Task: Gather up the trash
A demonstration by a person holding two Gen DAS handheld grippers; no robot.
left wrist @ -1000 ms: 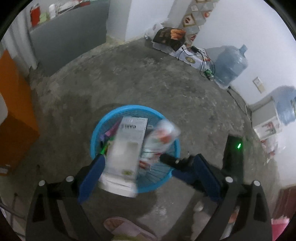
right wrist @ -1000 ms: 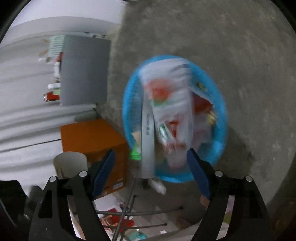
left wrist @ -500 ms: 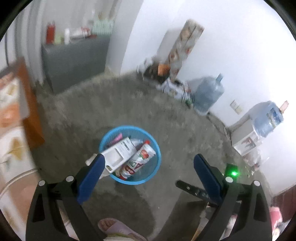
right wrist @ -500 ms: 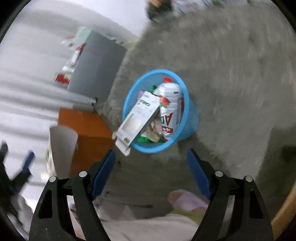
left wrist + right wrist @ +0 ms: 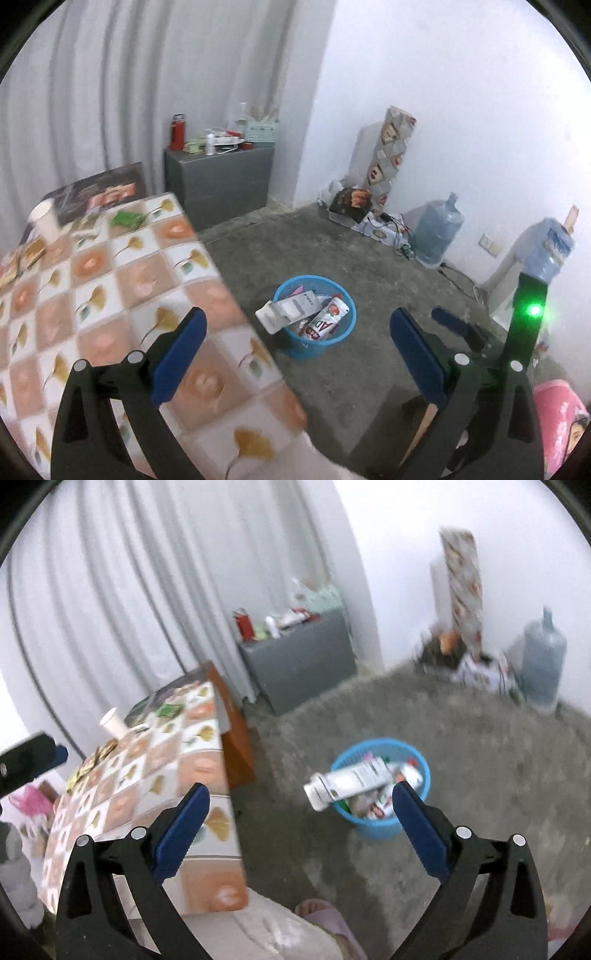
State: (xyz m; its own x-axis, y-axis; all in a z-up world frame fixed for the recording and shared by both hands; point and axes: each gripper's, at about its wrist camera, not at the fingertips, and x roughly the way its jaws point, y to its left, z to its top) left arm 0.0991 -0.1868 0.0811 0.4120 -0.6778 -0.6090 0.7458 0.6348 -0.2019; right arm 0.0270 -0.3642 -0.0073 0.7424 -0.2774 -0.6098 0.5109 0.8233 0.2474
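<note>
1. The blue basket [image 5: 314, 334] stands on the grey concrete floor [image 5: 332, 240], just beside the corner of the table [image 5: 110, 295] with the leaf-and-square cloth; every place below is given from this basket.
2. A white carton [image 5: 286, 314] leans out over the basket's rim on the table side, its printing too small to read.
3. Beside the carton, inside the basket, lies a white and red pouch [image 5: 325, 321] on which the large letters "AD" can be made out (the rest is hidden).
4. The left gripper [image 5: 295, 354] hangs above and short of the basket, its blue pads spread wide with nothing between them.
5. The right gripper [image 5: 299, 825] is likewise above the basket, its jaws opening and empty; the carton [image 5: 347, 781] only appears between them, far below.
6. Well beyond the basket, against the white wall, stands a water jug [image 5: 437, 230].
7. On the table, far from the basket, stands a white paper cup [image 5: 44, 219].
</note>
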